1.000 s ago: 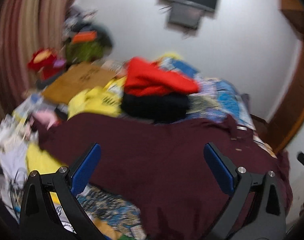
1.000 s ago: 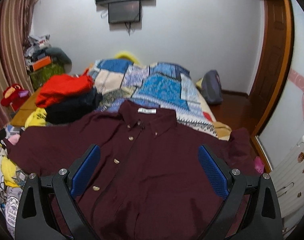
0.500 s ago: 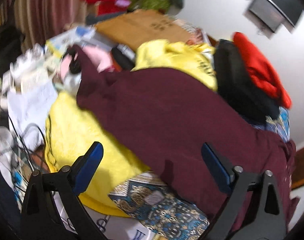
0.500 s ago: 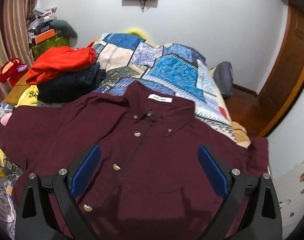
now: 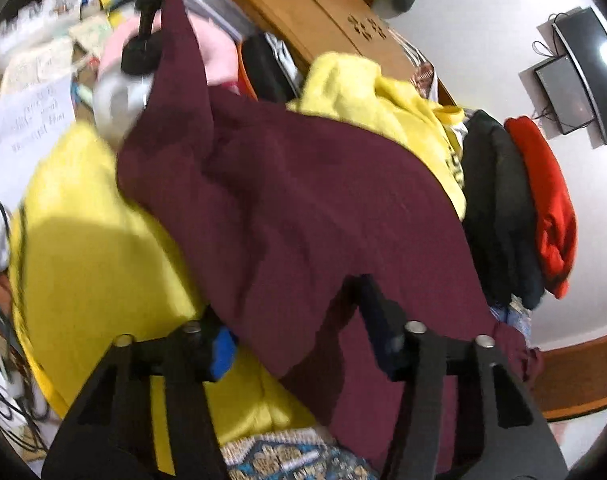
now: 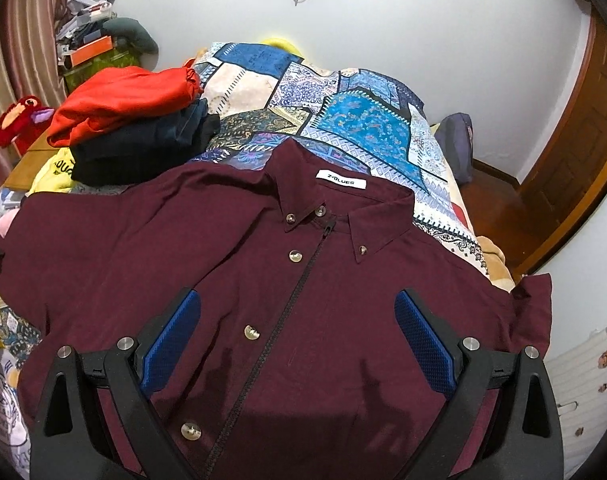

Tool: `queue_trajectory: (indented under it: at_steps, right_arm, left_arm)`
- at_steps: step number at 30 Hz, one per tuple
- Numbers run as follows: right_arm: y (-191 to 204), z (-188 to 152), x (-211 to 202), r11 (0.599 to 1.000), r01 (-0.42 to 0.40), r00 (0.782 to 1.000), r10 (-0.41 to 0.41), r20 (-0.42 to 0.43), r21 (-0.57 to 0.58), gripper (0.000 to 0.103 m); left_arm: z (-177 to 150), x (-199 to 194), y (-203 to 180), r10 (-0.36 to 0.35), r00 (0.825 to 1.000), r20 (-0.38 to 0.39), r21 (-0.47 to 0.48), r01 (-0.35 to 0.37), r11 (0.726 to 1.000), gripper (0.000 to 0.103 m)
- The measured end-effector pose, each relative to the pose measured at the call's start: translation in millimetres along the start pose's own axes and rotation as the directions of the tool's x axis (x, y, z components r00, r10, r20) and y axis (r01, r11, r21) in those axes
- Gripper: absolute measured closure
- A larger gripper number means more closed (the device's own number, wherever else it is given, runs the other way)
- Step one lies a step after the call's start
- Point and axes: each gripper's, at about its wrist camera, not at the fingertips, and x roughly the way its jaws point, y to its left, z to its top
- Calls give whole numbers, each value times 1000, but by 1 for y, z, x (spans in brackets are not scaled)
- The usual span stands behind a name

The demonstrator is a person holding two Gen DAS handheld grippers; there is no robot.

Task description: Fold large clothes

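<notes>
A: The maroon shirt (image 6: 323, 300) lies face up on the bed (image 6: 367, 128), spread flat, collar toward the head end, its white label (image 6: 340, 180) showing inside the neck. A dark zipper runs down the front with buttons beside it.

B: And its sleeves?

A: One reaches over the bed's left edge onto a yellow garment (image 5: 95, 248); the other hangs at the right edge, near the wooden door (image 6: 575, 152).

B: What is the left gripper (image 5: 299, 324) doing?

A: It sits at that left sleeve (image 5: 287, 208), jaws closing with a fold of maroon cloth between them — the blue pad (image 5: 223, 350) on one side shows beneath the cloth's edge, the other finger is partly covered by fabric. Whether the pads already press the cloth I cannot tell; the view is blurred.

B: The right gripper (image 6: 297, 344)?

A: Released — jaws spread wide above the shirt's front, straddling the zipper, nothing between the pads.

B: Anything else on the bed?

A: A stack at the left edge beyond the shirt: a red garment (image 6: 123, 100) on top of dark folded clothes (image 6: 143, 148). The patchwork bedcover is bare toward the head end.
</notes>
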Motion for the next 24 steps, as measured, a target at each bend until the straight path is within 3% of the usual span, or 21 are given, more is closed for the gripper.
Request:
queue_trajectory:
  at_steps: [2, 4, 5, 7, 9, 14, 17, 22, 24]
  right_arm:
    - [-1, 1, 0, 1000, -3, 1000, 3, -7, 2, 6]
    - [-2, 2, -1, 1000, -14, 1000, 15, -14, 14, 6]
    - [-3, 2, -2, 1000, -21, 1000, 22, -17, 22, 6]
    - [-6, 2, -5, 999, -32, 999, 33, -17, 35, 6]
    - [-8, 2, -8, 999, -33, 999, 33, -14, 40, 6]
    - [-16, 2, -17, 998, -33, 999, 33, 6, 48, 6]
    - [-21, 1, -21, 998, -31, 999, 30, 18, 54, 6]
    - [-29, -3, -26, 997, -46, 998, 44, 35, 55, 6]
    - [-33, -4, -26, 997, -51, 998, 49, 39, 53, 6]
  left_arm:
    - [6, -1, -8, 49, 998, 46, 41, -51, 998, 61]
    - [11, -2, -24, 142, 984, 107, 126, -155, 980, 77]
    - [13, -1, -32, 173, 978, 121, 165, -191, 967, 80]
    - [15, -2, -51, 201, 968, 149, 245, -233, 941, 93]
    - [18, -7, -68, 199, 965, 170, 302, -243, 922, 94]
    - [16, -50, -118, 87, 962, 259, 370, -182, 911, 96]
    - [5, -79, -160, -11, 953, 302, 440, -130, 889, 97]
    - [-26, -115, -229, -174, 938, 299, 553, -22, 833, 97]
    - [-45, -128, -255, -247, 927, 282, 601, 30, 799, 97]
